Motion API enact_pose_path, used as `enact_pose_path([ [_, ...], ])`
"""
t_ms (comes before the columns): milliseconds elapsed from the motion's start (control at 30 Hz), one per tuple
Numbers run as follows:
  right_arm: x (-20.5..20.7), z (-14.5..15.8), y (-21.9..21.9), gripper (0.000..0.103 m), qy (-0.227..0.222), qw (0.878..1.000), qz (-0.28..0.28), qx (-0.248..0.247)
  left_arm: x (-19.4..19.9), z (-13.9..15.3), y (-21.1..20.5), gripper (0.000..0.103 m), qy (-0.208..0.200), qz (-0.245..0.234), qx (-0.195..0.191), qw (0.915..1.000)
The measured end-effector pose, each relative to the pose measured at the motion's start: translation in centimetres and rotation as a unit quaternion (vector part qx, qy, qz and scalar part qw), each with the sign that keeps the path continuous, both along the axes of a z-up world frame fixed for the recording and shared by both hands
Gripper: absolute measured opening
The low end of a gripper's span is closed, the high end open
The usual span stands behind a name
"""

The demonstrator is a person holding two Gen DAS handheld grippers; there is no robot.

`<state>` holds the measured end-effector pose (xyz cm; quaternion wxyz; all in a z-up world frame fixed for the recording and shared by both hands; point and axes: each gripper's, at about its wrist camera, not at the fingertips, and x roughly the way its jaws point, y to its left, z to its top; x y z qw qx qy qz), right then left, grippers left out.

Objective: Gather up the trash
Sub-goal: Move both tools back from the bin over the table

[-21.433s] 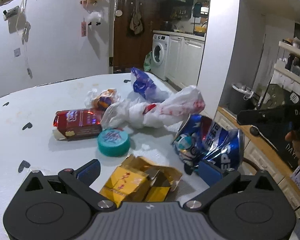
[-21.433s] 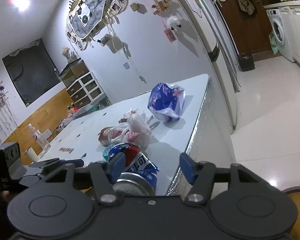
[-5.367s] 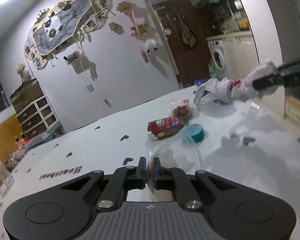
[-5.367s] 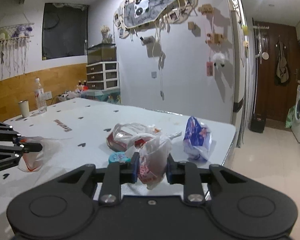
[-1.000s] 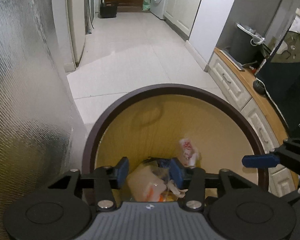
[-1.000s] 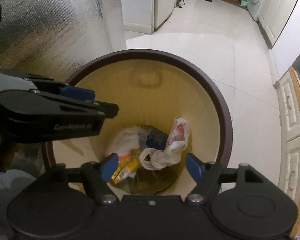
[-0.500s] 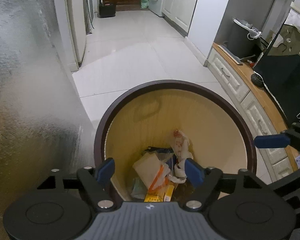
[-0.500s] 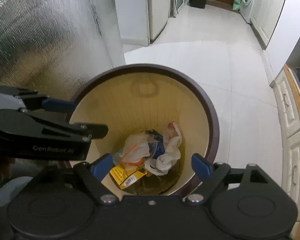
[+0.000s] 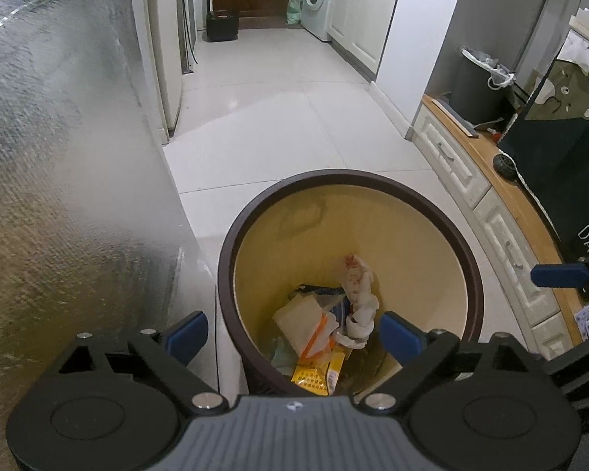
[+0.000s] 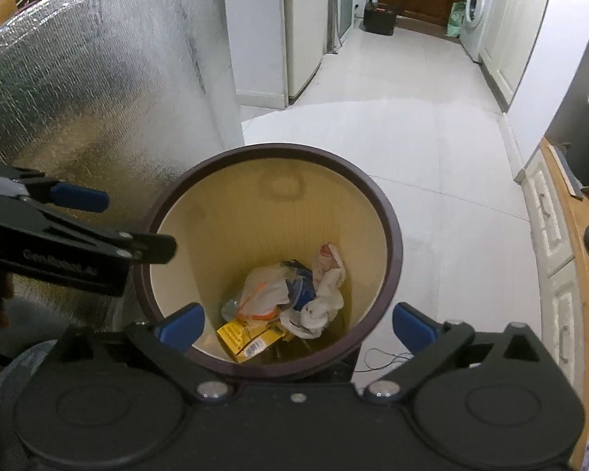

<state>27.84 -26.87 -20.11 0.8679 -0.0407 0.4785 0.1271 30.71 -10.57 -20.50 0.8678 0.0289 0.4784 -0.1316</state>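
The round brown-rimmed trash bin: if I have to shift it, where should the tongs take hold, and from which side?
Probably the round brown-rimmed trash bin is best taken by its rim, from above: one finger inside the cream wall, one outside. The rim is a thin raised lip; the body is far too wide to span. Take the near arc; foil panel crowds the left.

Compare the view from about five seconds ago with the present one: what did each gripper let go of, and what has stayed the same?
The left gripper, then shut on a clear bag, and the right gripper, then shut on a white plastic bag, have released both into the bin. Both have moved from the table to above the bin; their jaws are opening with nothing between them. The yellow carton lies in the bin as a second ago.
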Motion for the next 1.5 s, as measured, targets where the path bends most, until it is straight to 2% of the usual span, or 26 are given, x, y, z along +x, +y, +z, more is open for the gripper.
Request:
enact_pose_path([
  [100,-0.5,0.3,-0.4,0.103,-0.002,1.000,-0.009,-0.002,-0.6,0.3,0.1,0.100,0.000,-0.003,0.004,1.0000],
  [267,-1.3,0.9,-1.0,0.103,-0.007,1.000,-0.022,-0.003,-1.4,0.9,0.7,0.103,-0.001,0.000,0.004,1.0000],
  [433,-2.2,1.6,-1.6,0.103,-0.017,0.999,-0.032,-0.003,-2.7,1.1,0.6,0.103,-0.006,-0.010,0.029,0.9995],
  [867,-3.6,2.8,-2.2,0.103,-0.035,0.998,-0.053,0.008,-5.2,2.6,1.4,0.103,-0.019,-0.011,0.018,0.9996],
  [967,-4.2,3.5,-2.4,0.103,-0.043,0.998,-0.055,0.011,-6.0,3.9,1.4,0.103,-0.033,-0.017,0.011,0.9993],
  [1167,-5.8,5.9,-3.0,0.103,-0.071,0.995,-0.067,0.013,-8.0,7.9,1.2,0.103,-0.085,-0.038,0.002,0.9956],
  [1500,-8.4,12.4,-2.3,0.103,-0.153,0.986,-0.063,0.033,-10.8,15.0,2.9,0.103,-0.180,-0.040,-0.017,0.9828],
])
